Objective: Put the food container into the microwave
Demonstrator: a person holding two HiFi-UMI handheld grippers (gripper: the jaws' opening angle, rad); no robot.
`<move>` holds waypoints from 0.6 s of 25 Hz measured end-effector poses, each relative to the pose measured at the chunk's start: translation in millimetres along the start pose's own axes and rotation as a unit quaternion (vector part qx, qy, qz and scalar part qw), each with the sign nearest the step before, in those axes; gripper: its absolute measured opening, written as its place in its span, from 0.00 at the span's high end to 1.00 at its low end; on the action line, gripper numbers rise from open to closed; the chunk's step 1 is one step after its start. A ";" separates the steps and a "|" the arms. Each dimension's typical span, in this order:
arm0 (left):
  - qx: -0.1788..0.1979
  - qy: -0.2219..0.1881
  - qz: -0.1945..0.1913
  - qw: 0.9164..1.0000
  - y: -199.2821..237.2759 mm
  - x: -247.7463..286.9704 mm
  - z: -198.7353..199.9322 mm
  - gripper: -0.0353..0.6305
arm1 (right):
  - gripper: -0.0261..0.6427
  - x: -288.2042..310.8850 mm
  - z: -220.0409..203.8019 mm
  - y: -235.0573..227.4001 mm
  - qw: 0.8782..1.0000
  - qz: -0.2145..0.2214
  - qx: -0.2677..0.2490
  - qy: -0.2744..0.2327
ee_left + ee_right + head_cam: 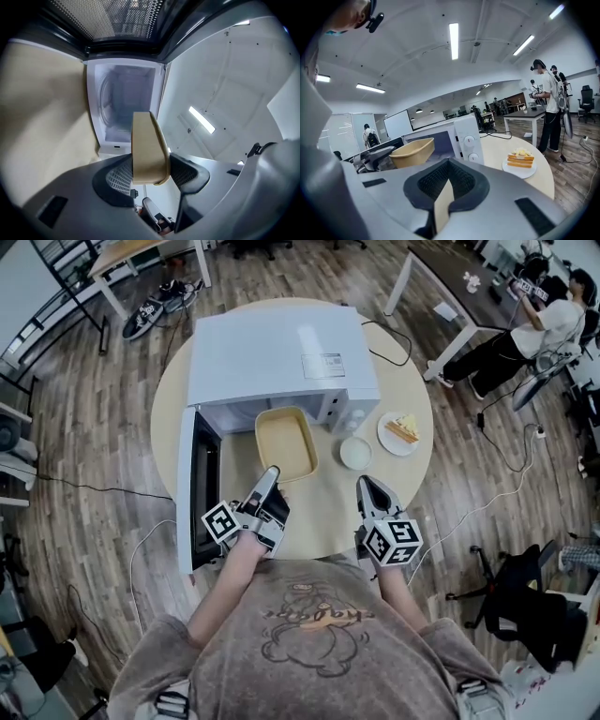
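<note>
Head view: the microwave point(281, 357) stands on the round table point(173, 399) with its door point(199, 486) swung open to the left. The left gripper point(271, 473) holds the food container point(284, 439) by its near rim, in front of the open cavity and partly under the microwave's front edge. The right gripper point(367, 483) is over the table, to the right of the container. A white bowl point(355, 453) and a plate of sandwich point(401, 430) lie further right. Left gripper view: the left gripper point(149, 176) is clamped on the food container point(149, 147), seen edge-on, with the lit cavity of the microwave point(124, 101) straight ahead. Right gripper view: the jaws of the right gripper point(447, 180) meet at the tips with nothing between them. The food container point(412, 151) sits at the microwave point(464, 136) opening, and the plate of sandwich point(520, 161) rests on the table point(506, 145).
</note>
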State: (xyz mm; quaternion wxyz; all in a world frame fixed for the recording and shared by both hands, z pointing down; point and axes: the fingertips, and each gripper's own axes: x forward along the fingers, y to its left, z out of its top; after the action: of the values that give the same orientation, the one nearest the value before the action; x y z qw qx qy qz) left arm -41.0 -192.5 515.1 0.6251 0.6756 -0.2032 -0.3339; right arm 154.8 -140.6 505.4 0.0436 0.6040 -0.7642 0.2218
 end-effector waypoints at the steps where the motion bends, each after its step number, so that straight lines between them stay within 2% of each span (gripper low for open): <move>1: 0.003 -0.007 0.001 1.000 0.5 0.8 3.0 0.58 | 0.96 5.1 1.5 -1.0 1.000 0.007 0.002 0.002; 15: 0.021 -0.105 0.009 0.994 11.8 3.4 33.4 0.58 | 0.96 54.9 16.6 -2.1 0.995 0.096 -0.021 0.024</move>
State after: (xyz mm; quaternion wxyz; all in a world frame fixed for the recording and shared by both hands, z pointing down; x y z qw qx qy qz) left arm -60.5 -220.1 526.2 0.5891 0.6481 -0.2805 -0.3928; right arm 145.5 -197.2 509.5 0.0533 0.5215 -0.8216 0.2239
